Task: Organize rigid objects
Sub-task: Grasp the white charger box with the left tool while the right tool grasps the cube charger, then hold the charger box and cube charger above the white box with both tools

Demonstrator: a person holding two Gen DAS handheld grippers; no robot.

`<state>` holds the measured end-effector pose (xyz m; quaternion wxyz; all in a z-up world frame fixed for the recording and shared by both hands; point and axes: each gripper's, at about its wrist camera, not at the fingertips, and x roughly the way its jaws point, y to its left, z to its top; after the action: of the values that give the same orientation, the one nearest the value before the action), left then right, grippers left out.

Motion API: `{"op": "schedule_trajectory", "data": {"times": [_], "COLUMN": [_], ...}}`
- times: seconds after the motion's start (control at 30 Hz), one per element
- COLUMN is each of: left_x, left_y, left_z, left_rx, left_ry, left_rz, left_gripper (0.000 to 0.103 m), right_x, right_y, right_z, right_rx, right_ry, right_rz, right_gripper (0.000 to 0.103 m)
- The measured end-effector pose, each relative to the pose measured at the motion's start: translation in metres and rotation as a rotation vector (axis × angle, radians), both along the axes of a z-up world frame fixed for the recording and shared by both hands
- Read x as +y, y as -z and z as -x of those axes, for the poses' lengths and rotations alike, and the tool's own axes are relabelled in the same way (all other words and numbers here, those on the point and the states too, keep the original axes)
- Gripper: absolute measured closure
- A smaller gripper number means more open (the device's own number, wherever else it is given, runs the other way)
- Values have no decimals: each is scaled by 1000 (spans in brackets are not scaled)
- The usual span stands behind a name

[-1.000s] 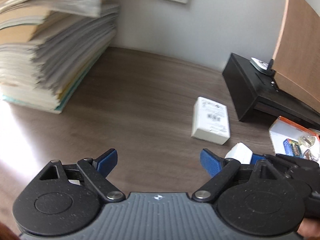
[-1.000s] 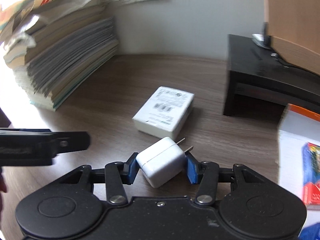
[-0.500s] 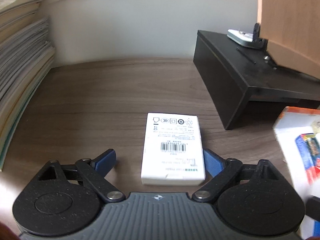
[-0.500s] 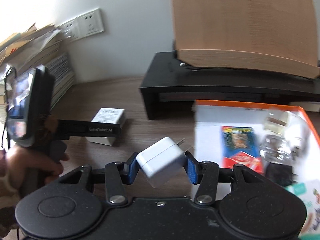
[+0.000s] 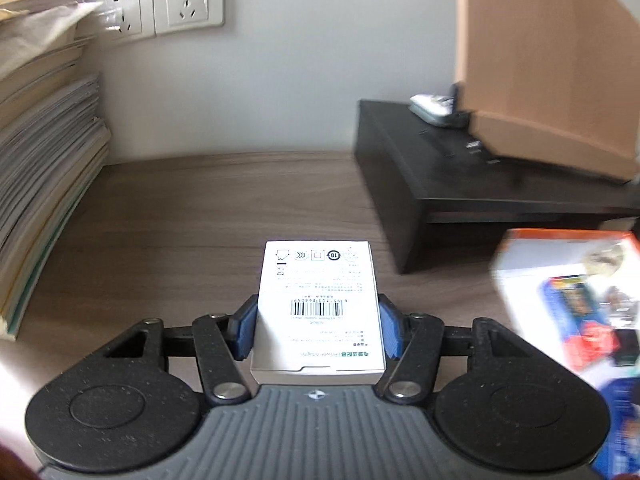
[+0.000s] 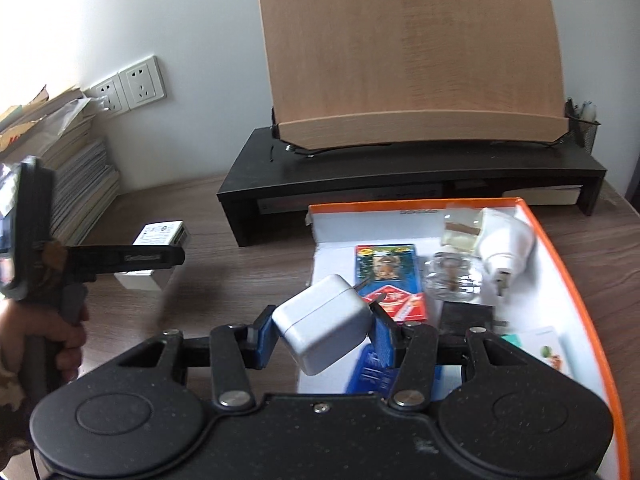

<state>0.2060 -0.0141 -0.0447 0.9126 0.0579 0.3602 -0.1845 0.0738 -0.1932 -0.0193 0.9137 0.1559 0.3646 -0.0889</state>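
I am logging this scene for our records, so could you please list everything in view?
Adapter box: one, white, between the left fingers.
Charger plug: one, white, between the right fingers.
Tray: one, orange-rimmed white, holding small items, on the desk at right.
Monitor riser: one, black, against the wall.
Wooden board: one, tan, on the riser.
Paper stack: one, pale, far left.
Wall sockets: two, white, on the wall.
Desk: one, brown wood.
Left gripper: one, black with blue pads.
Right gripper: one, black with blue pads.
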Motion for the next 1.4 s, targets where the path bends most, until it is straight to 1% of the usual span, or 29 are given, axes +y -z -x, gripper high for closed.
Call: {"op": "schedule_trajectory", "data": {"times": [0.07, 0.13, 0.33, 0.47, 0.63, 0.77, 0.93, 1.4], "left_x": [-6, -14, -53, -79, -103, -114, -120, -120], "left_y": [-10, -18, -33, -35, -37, -37, -38, -39], "left_z": [21, 42, 100, 124, 150, 159, 169, 173], "left_rx": [-8, 3, 4, 20, 17, 10, 1, -1], "left_ry": [13, 33, 109, 140, 174, 182, 181, 160], "left_rz": [13, 44, 90, 113, 110, 109, 104, 104], "left_gripper": [44, 44, 44, 44, 44, 44, 44, 44], "right_x": [-6, -13, -47, -73, -100, -108, -110, -109], "right_y": [-4, -7, -18, -25, -31, -35, -37, -34], "right_z": [9, 20, 56, 80, 105, 117, 121, 107], "right_rx": [-8, -14, -30, -42, -57, -68, -81, -86], "right_ry": [0, 6, 54, 97, 130, 124, 93, 41], "right_rz": [2, 7, 25, 39, 48, 50, 45, 35], "right_gripper": [44, 44, 44, 44, 44, 44, 44, 44]}}
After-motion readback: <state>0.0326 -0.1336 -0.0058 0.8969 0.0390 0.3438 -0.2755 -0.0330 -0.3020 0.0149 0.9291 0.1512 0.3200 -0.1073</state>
